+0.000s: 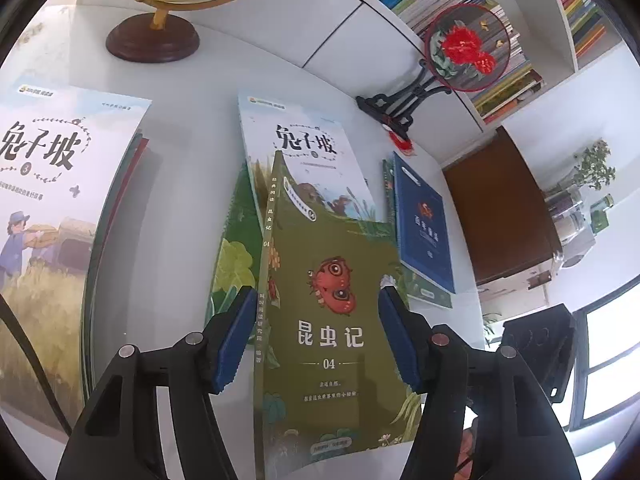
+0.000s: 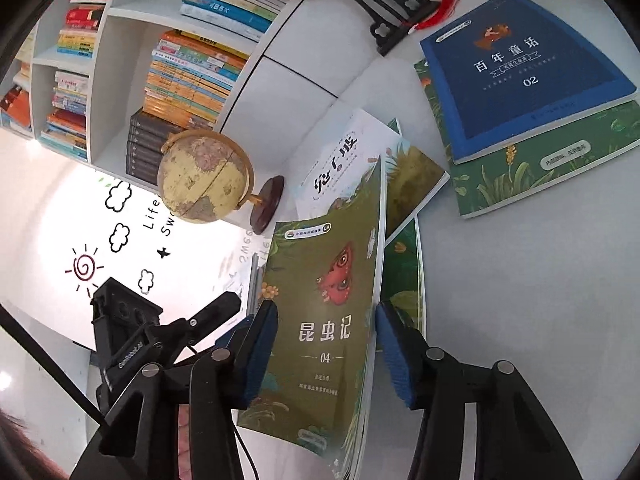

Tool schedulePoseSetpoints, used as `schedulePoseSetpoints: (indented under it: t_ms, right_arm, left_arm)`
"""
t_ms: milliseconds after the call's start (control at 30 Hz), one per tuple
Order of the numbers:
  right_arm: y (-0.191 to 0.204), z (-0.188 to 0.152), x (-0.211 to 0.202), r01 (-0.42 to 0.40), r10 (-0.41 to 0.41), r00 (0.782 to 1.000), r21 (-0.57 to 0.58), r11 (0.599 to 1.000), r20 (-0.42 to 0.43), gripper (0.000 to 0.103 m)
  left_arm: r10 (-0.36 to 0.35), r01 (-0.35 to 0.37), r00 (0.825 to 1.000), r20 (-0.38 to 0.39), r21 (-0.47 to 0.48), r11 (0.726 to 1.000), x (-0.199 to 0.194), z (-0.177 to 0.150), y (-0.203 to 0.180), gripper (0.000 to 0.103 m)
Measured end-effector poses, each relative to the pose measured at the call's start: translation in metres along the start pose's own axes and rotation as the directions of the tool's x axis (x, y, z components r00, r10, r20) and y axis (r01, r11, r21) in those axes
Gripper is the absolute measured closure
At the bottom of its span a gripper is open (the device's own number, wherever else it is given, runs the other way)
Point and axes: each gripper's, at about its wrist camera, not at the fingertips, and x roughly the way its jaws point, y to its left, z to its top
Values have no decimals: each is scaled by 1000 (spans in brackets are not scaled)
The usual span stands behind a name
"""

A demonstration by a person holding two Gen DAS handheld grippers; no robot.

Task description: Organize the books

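Observation:
A green book with a red insect and "04" on its cover (image 1: pixel 332 300) stands tilted between the blue pads of my left gripper (image 1: pixel 318 320). The same green book (image 2: pixel 328 320) sits between the pads of my right gripper (image 2: pixel 326 344). Both grippers hold it by its edges above the white table. Under it lie a white book with a rabbit scene (image 1: pixel 304 160) and more green books (image 2: pixel 404 272). A blue book marked "02" (image 2: pixel 524 76) lies on another green book (image 2: pixel 548 172) to the right.
A stack with a white "3" book on top (image 1: pixel 52 208) lies at the left. A globe on a wooden base (image 1: pixel 154 40) and a round embroidered fan on a black stand (image 1: pixel 468 46) stand at the back. White shelves full of books (image 2: pixel 188 76) lie behind.

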Motion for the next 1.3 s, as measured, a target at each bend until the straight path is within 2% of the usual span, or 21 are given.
schedulePoseSetpoints:
  t_ms: [533, 700, 900, 1133, 1300]
  right_arm:
    - [49, -1, -8, -45, 48, 999, -99, 994, 24, 52]
    - [68, -4, 2, -59, 62, 998, -124, 991, 20, 52]
    - [100, -5, 19, -113, 117, 993, -156, 981, 20, 52]
    - [149, -5, 52, -216, 219, 976, -205, 955, -5, 52]
    - [179, -14, 99, -255, 247, 967, -231, 939, -62, 52]
  left_arm:
    - [-31, 30, 998, 61, 32, 999, -42, 7, 2, 44]
    - [-41, 39, 994, 103, 27, 999, -64, 14, 7, 44]
    - [-55, 51, 984, 172, 24, 998, -101, 27, 19, 44]
    - [-8, 2, 960, 280, 24, 1000, -152, 46, 47, 44]
    - [62, -56, 959, 278, -28, 998, -163, 52, 89, 44]
